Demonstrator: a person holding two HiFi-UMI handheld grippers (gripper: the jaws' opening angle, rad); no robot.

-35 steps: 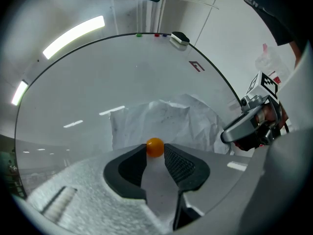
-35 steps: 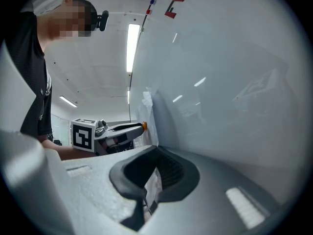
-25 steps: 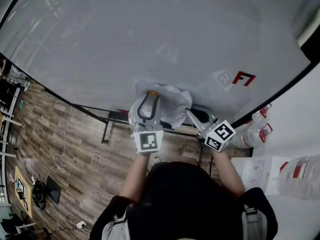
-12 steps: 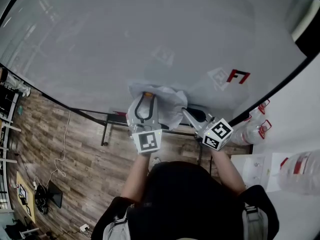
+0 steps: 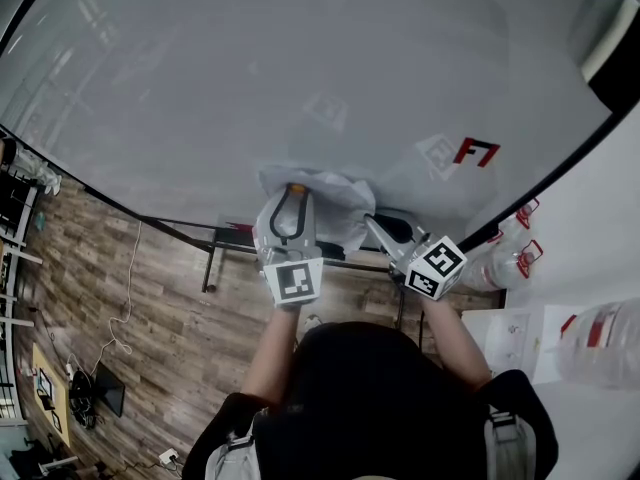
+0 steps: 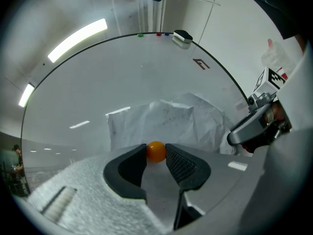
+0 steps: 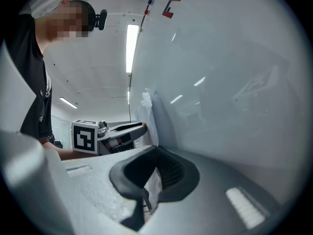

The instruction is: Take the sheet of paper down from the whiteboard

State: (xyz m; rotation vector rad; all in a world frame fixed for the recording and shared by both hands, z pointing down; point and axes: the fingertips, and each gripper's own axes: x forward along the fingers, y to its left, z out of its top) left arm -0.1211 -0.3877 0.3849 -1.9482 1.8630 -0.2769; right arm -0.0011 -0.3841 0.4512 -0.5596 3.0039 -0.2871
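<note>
**Item.** The sheet of paper is against the whiteboard, low on its face near the bottom edge. It is heavily creased and bulges away from the surface. An orange magnet sits on its near edge and looks to be what pins it there.

**Handling.** I judge the sheet to be very light, limp and easy to tear. It has no stiffness, so it should follow whichever edge is pulled. The best hold is on a free edge or corner, away from the magnet. Dragging the sheet out from under the magnet risks ripping it. The magnet is small, round and smooth, and may slip out of a loose pinch.

**My left gripper**. It points at the board. The magnet lies right between the jaw tips, and the sheet is directly behind it. The jaws have just been closing, and the tips now appear to touch the magnet on both sides.

**My right gripper**. It is just beside the left one, at the sheet's right side. Its jaws are together, with a strip of the paper's edge clamped between them.

**Assessment.** The sheet is not yet down. It is secured on the right and pinned at the magnet.
</note>
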